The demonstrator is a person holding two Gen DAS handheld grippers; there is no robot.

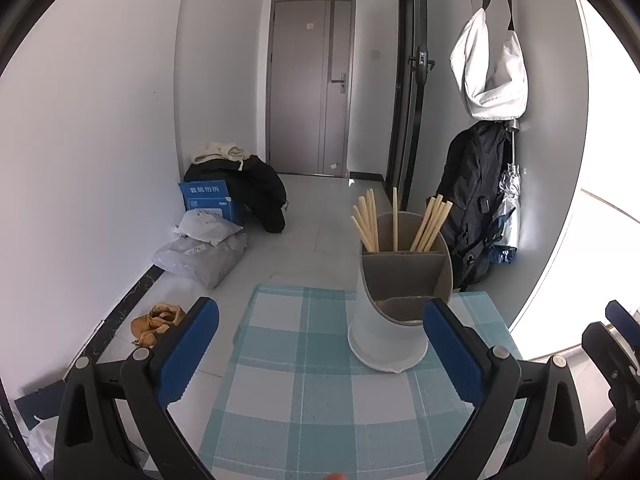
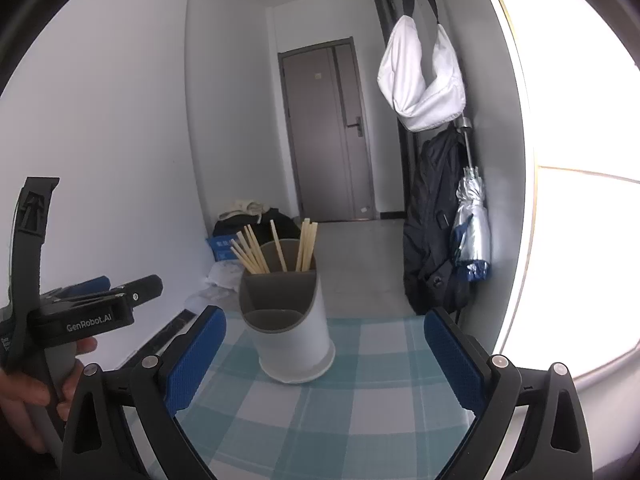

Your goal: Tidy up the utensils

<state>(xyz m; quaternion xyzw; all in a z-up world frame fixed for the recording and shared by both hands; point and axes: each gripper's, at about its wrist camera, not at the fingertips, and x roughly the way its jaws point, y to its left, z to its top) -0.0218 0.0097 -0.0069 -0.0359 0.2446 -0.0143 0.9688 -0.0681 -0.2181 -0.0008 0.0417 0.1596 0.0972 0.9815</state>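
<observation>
Holder: a white utensil holder [image 1: 386,328] with a grey divided insert stands upright on the worktop [image 1: 304,392], which is covered by a blue-and-white checked cloth. In the right wrist view it sits near the middle of the cloth [image 2: 292,344].
Chopsticks: pale wooden chopsticks [image 1: 400,220] stand in the taller back compartment, fanned out in a left bunch, a single one in the middle and a right bunch; the same shows at [image 2: 276,248].
Front compartments: the lower sections look empty, as far as both views show.
Left gripper: the left gripper [image 1: 320,356] has its blue pads spread wide with nothing between them; the holder sits just beyond its right pad, apart from it.
Right gripper: the right gripper [image 2: 324,360] is likewise wide apart and empty, facing the holder.
Loose utensils: none visible on the cloth in either view.
Progress: judging from this, the sorting looks finished or nearly so, with all visible chopsticks already in the holder.
Left to do: perhaps gathering the fanned bunches, or fetching utensils lying out of view; the pictures cannot settle which.
Background: a backpack [image 2: 432,224] and a folded umbrella [image 2: 472,232] hang by the wall.
</observation>
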